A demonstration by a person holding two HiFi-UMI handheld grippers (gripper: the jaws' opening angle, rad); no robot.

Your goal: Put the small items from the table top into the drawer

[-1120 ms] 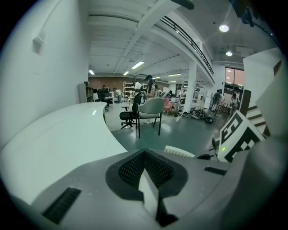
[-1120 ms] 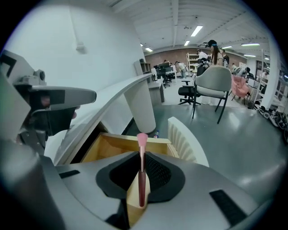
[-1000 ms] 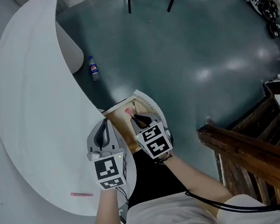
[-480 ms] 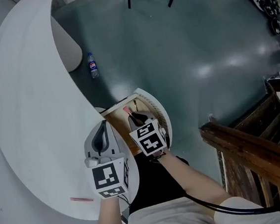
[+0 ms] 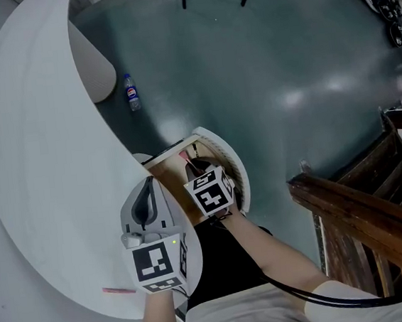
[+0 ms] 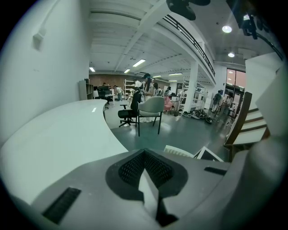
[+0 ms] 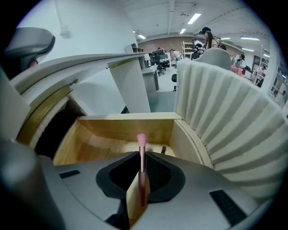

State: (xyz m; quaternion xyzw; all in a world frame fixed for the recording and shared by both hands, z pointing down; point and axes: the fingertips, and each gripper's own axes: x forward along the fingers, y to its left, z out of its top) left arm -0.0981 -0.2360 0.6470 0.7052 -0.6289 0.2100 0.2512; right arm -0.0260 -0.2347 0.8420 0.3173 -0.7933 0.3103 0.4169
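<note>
Head view: the right claw (image 5: 196, 166) hung over the open drawer (image 5: 167, 169), pinching a thin pink brush (image 5: 184, 155). Another pink item (image 5: 119, 290) lay near-left on the surface (image 5: 38, 174).

Left gripper view: the left claw (image 6: 150, 186) was closed and empty.

Right gripper view: the brush, gripped mid-handle, looked light, stiff and slippery, its tip above the drawer floor.
</note>
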